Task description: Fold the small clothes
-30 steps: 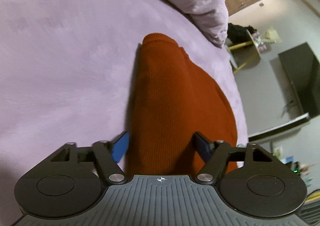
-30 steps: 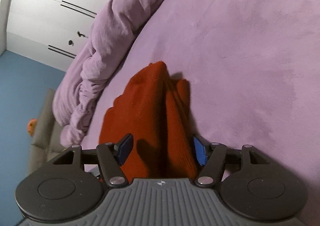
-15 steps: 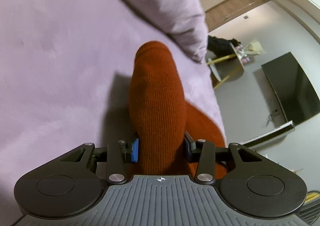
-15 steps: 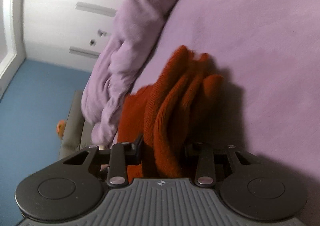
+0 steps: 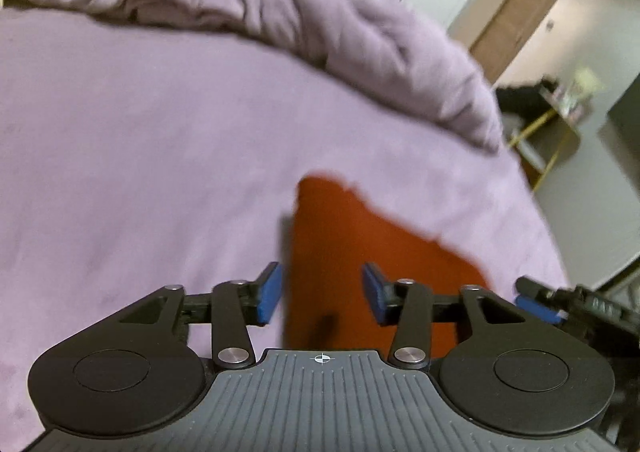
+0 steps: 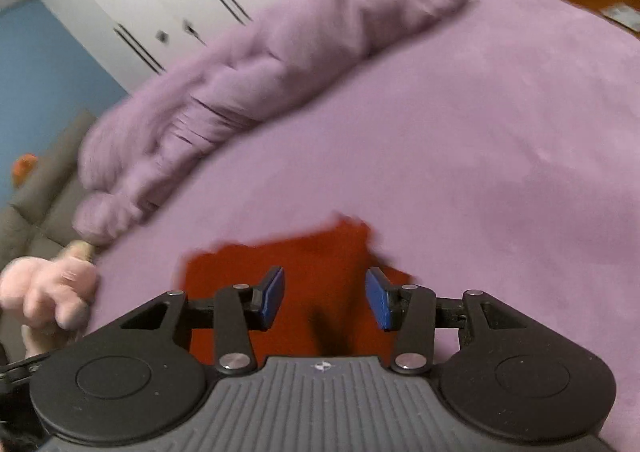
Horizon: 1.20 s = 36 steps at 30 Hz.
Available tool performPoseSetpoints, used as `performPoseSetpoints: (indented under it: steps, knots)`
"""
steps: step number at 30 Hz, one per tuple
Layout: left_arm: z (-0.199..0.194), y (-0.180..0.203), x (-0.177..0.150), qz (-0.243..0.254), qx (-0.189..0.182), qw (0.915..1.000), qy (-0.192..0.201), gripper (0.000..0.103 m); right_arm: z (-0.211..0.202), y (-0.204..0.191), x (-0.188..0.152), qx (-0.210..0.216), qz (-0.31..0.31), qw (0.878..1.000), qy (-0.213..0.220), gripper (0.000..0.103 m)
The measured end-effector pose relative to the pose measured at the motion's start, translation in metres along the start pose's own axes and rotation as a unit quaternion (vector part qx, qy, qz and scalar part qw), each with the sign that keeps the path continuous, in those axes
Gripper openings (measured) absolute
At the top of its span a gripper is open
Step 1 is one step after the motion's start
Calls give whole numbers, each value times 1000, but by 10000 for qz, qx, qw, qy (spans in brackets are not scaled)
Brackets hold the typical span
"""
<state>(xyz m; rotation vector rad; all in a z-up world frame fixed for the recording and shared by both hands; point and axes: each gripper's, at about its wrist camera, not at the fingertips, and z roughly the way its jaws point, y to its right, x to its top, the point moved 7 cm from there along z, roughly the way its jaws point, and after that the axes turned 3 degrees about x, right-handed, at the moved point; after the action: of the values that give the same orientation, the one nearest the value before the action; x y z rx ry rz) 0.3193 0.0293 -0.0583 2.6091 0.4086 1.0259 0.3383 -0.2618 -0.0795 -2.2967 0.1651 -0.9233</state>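
An orange-red knit garment (image 5: 352, 244) lies flat on the purple bed (image 5: 140, 155). It looks like small knit clothes, maybe gloves or a little sweater; the pictures are too blurry to say which. A bunched-up purple blanket (image 5: 280, 3) sits at the far side of the bed, well apart from the garment.

The step now seems to be letting go after laying one part over. To do it well, both hands should lift straight up and away, so the fingers do not catch the knit and pull the fold open. Then look to see if the edges line up before taking hold for the next fold.

The left gripper (image 5: 320, 292) has its blue fingers (image 5: 269, 294) apart and opening. The garment shows in the gap below, but the fingers do not press on it. The right gripper (image 6: 324, 298) is the same: its blue fingers (image 6: 272, 298) are apart and opening, with the garment (image 6: 280, 260) under them and nothing clamped. Neither one holds anything. A hand (image 6: 44, 292) shows at the left edge of the right view.
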Motion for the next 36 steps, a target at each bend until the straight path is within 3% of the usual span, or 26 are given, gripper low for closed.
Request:
performPoseSetpoints:
  steps: [3,5,8,11,16,22,27,30,34,36]
  knots:
    - [29,19,15,-64,245,9997,46,58,34,-39,-2,181,-91,9986,-492,36]
    - [58,28,18,-54,473,9988,-87,58,70,-50,-4,-89,-256,9969,-739,28]
    - [97,22,16,-38,948,9952,-230,59,113,-37,-6,-765,-287,9921,-955,16]
    - [121,21,17,489,1413,9887,-137,69,134,-24,-5,-1179,-726,9872,-793,2]
    - [149,21,18,607,1491,9869,-53,77,139,-6,-7,-979,-1124,9878,-440,1]
    - [147,17,16,533,1475,9876,19,80,146,-1,-5,-782,-1014,9917,-117,1]
    - [129,16,11,561,1570,9860,-70,85,129,-11,-16,-755,-1122,9908,-98,6]
    - [94,16,-6,558,1270,9902,-134,85,88,-19,-37,-632,-1218,9905,72,7]
    - [23,13,-52,848,911,9922,40,85,-1,0,-81,-114,-363,9986,373,9]
    - [-11,6,-81,650,891,9937,204,84,-37,18,-104,39,228,9990,394,10]
